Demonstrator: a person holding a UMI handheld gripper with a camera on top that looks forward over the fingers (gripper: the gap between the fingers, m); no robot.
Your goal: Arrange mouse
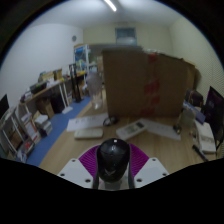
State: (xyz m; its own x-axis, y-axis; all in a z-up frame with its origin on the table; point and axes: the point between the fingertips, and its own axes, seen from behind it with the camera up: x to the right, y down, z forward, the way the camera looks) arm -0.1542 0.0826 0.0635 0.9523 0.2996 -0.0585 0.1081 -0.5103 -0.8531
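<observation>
A black computer mouse (113,160) sits between my gripper's (113,168) two fingers, its rounded back toward the camera. The purple pads (88,160) show on both sides of it and press against its flanks. The mouse is held up above a wooden desk (70,150), with nothing under it that I can see. The fingertips are hidden behind the mouse.
On the desk ahead lie a white keyboard (137,129), another white keyboard or flat device (87,127) and a small dark object (110,120). A large cardboard box (145,85) stands beyond. A monitor (214,108) is at the right, shelves (45,100) at the left.
</observation>
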